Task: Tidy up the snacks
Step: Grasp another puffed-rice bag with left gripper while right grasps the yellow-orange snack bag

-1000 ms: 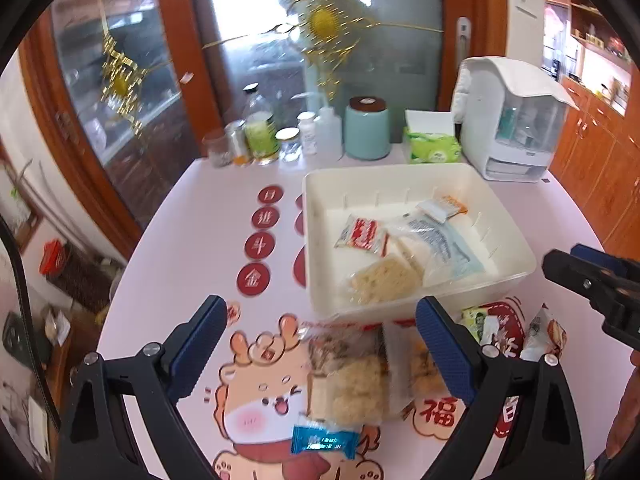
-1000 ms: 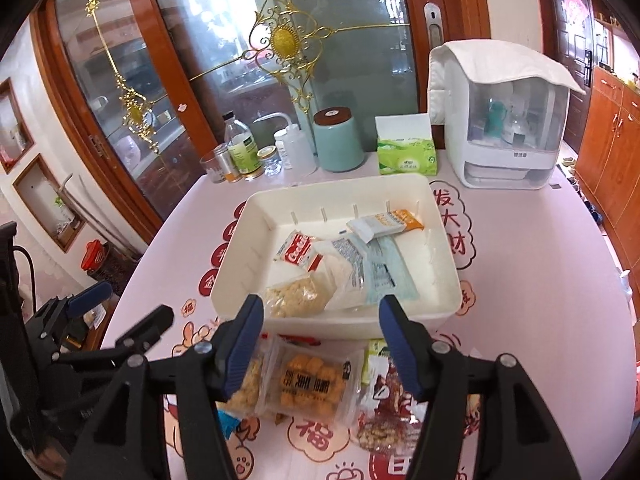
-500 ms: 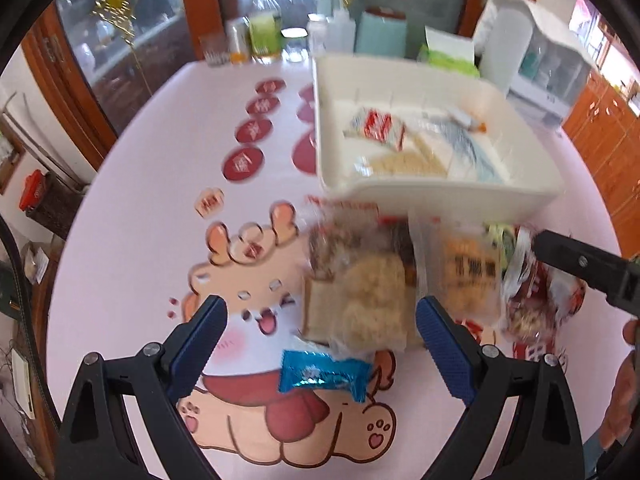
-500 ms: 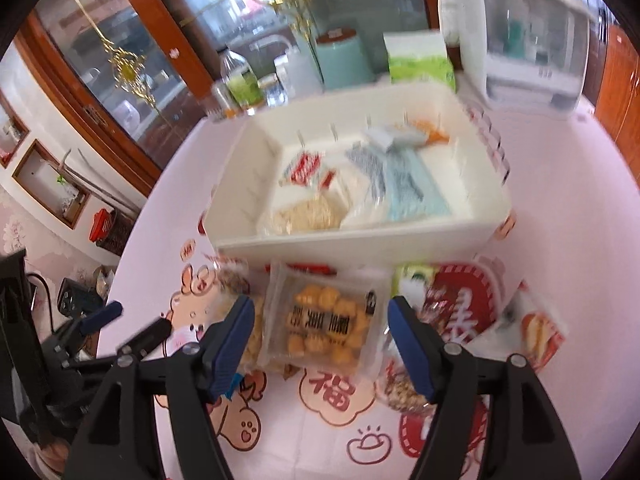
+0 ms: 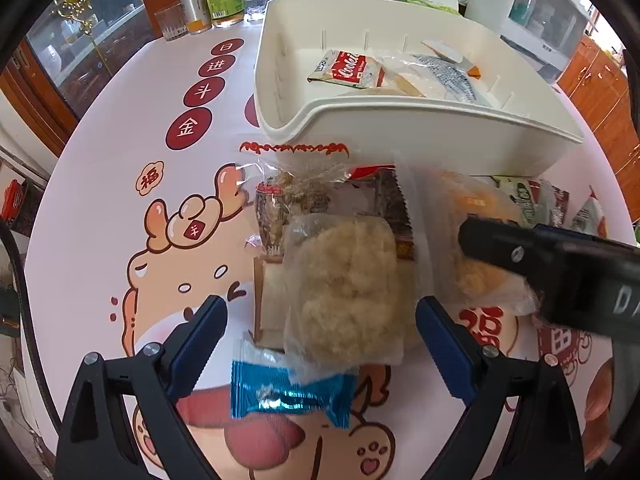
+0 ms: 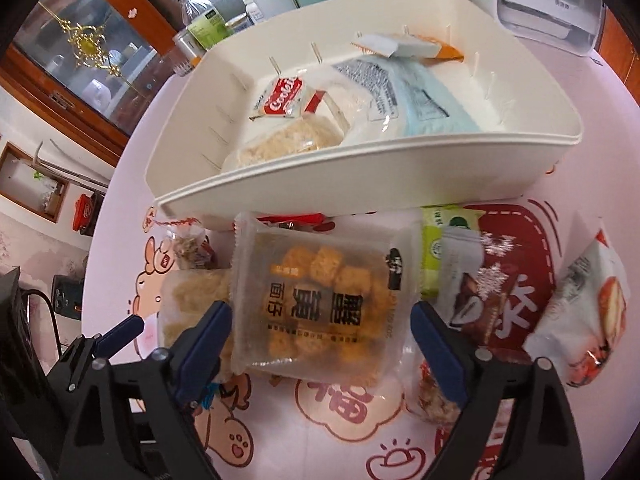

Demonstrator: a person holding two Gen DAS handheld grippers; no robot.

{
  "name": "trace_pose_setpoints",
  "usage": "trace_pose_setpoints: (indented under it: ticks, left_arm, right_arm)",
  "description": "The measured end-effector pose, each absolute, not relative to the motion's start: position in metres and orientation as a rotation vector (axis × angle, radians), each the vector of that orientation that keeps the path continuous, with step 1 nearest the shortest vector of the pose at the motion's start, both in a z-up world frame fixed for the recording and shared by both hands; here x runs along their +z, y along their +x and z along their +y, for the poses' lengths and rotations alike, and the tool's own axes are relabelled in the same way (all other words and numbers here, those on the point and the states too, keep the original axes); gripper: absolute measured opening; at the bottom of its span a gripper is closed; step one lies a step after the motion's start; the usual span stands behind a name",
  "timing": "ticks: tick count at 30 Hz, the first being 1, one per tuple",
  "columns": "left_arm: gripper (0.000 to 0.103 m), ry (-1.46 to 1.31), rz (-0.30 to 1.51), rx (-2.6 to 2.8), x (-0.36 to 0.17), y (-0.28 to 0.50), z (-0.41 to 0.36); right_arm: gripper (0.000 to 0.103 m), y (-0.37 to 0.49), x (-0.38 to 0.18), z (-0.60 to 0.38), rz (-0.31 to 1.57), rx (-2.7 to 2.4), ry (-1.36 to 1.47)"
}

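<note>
Both grippers hang steeply over the snack pile in front of the white tray (image 5: pixel 400 128). The left gripper (image 5: pixel 320 332) has its blue-padded fingers (image 5: pixel 200 344) spread wide, nothing pinched. Between them lies a clear pack of pale puffed crackers (image 5: pixel 344 288), its lower edge level with the fingertips, and none of the pads touches it. Just nearer than the fingertips, still in the gap, lies a shiny blue wrapped candy (image 5: pixel 288 396), partly tucked under the cracker pack. Beyond the crackers, farther out along the fingers, a dark nut bar packet (image 5: pixel 296 200) lies under it, close to the tray wall.

The right gripper (image 6: pixel 320 332) is opening, jaws very wide already. Between its fingers (image 6: pixel 204 340) sits a clear pack of golden fried cubes (image 6: pixel 320 300) with bold black lettering; the pads stand on either side and I can't see them pressing it. Outside the right finger lie a brown and white pouch (image 6: pixel 480 292), a green packet (image 6: pixel 436 248) beyond it, and a white bag with a red picture (image 6: pixel 588 312) farthest out. Outside the left finger sits the pale cracker pack again, with the left gripper's tips showing low at that side.

Ahead of both grippers, the tray holds a red cookie packet (image 6: pixel 284 98), a pale blue bag (image 6: pixel 420 96) and a small orange-tipped sachet (image 6: pixel 404 46). All of it rests on a pink cartoon tablecloth (image 5: pixel 120 160).
</note>
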State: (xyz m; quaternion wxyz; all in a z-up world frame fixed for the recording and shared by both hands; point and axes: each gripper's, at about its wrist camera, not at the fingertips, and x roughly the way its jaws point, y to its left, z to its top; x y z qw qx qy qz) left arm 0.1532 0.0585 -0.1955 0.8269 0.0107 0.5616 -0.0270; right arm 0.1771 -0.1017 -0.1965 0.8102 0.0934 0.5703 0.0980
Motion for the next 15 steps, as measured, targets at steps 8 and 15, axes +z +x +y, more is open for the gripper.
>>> trace_pose_setpoints:
  ticks: [8,15]
  left_arm:
    - [0.095,0.006,1.216,-0.068,-0.21,0.167,0.064]
    - [0.079,-0.005,1.245,-0.084,-0.222,0.172,0.065]
  right_arm:
    - [0.103,0.189,-0.215,-0.096,1.254,0.175,0.208]
    - [0.103,0.197,-0.219,-0.087,1.271,0.146,0.156]
